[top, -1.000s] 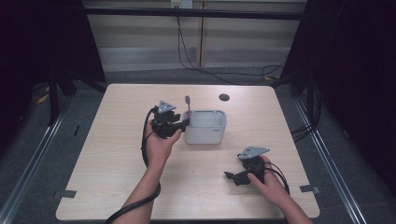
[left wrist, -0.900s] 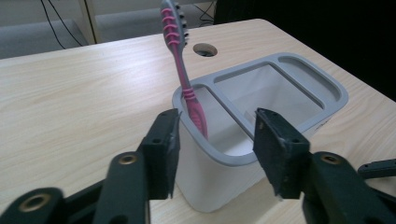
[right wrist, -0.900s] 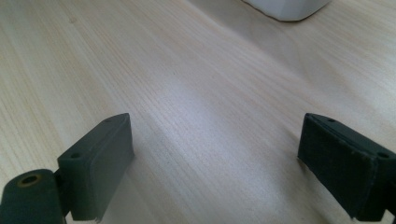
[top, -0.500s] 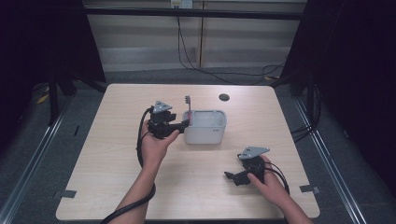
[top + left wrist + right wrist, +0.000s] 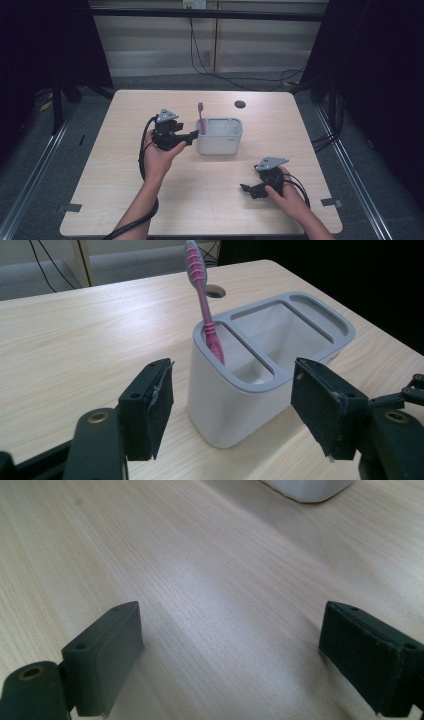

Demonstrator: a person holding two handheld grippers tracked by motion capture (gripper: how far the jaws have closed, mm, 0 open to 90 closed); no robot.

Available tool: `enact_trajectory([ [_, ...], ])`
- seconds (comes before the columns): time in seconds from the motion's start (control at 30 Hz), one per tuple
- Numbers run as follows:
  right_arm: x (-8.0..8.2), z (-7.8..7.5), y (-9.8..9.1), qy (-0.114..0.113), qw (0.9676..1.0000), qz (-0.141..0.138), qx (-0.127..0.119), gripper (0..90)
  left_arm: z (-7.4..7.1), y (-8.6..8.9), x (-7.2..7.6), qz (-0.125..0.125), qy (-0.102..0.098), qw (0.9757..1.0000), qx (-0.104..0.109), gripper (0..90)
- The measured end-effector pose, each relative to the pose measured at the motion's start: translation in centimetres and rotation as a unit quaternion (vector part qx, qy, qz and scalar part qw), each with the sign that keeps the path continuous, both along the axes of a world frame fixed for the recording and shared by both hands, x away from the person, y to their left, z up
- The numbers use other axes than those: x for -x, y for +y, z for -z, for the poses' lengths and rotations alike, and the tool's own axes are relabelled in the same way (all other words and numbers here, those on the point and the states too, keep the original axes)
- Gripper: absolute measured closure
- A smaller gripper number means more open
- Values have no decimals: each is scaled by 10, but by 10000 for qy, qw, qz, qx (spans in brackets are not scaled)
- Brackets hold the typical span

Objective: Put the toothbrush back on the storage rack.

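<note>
A pink toothbrush stands upright in the narrow end slot of a white holder with a grey rim, near the table's middle. My left gripper points at the holder's left end from just beside it. Its jaws have just been opening and stand apart, with the pads touching nothing; the holder sits a little beyond them. My right gripper rests low at the front right, open over bare wood.
A dark round hole sits in the light wooden table behind the holder. Cables trail from both grippers toward the front edge. Dark floor and rails surround the table.
My left gripper's jaws have spread wider and the hand has drawn back slightly from the holder. The toothbrush stays standing in its slot. The right hand has not moved.
</note>
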State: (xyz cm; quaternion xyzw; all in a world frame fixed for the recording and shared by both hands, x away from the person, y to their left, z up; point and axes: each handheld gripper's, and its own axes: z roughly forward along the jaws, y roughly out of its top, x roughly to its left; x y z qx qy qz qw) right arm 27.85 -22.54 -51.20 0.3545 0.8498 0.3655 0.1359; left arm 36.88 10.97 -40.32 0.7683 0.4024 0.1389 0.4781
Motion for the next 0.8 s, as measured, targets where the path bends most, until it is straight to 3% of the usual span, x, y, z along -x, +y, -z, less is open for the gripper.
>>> enact_trajectory([
  [0.67,0,0,0,-1,10000,0,0,97,10,21,3,32,43,10000,-1,233],
  [0.8,0,0,0,0,10000,0,0,97,14,25,2,-10,80,9999,82,214],
])
